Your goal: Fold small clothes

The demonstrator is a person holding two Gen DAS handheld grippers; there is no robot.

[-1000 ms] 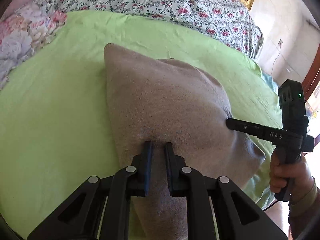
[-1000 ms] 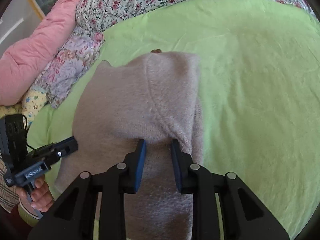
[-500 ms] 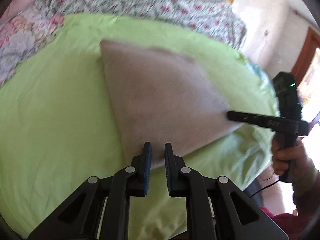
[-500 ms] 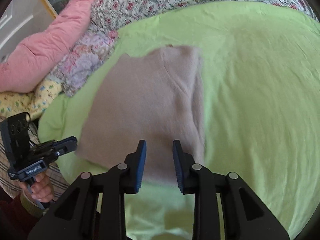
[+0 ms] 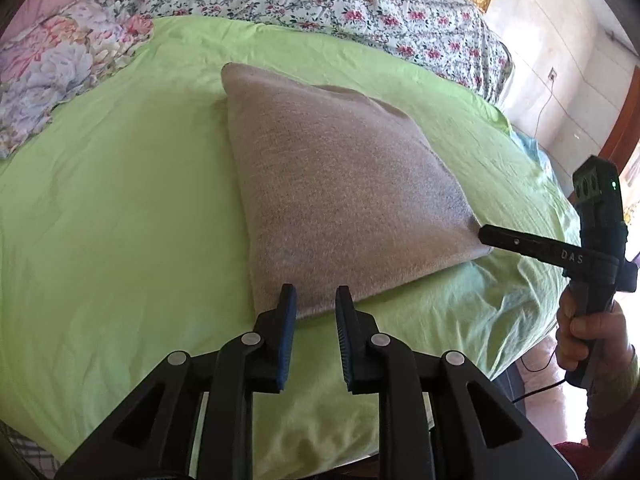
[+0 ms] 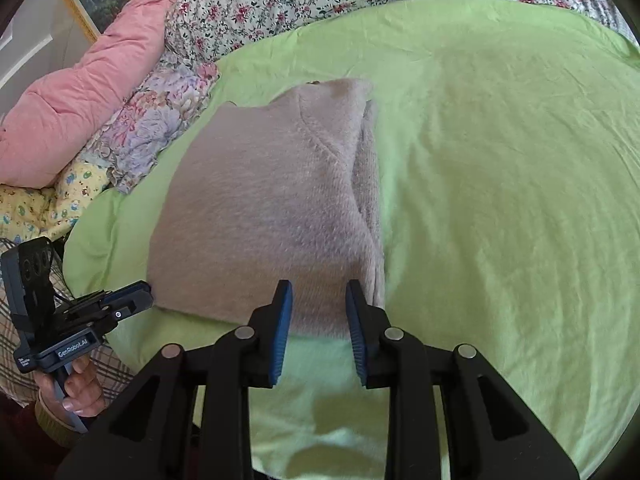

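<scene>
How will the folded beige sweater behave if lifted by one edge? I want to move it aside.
The sweater is fuzzy knit lying in soft folded layers, so it would probably droop and unfold. It looks light for its bulk. Pushed across the green sheet, it would likely bunch rather than slide.

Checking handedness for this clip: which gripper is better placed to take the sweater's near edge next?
Probably right. Right gripper straddles the sweater edge, jaws open; left gripper, jaws just opened, sits at its corner.

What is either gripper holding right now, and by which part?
Nothing. The left gripper, whose jaws have just been opening, and the right gripper stand open at the near edge of the folded beige knit sweater.
</scene>
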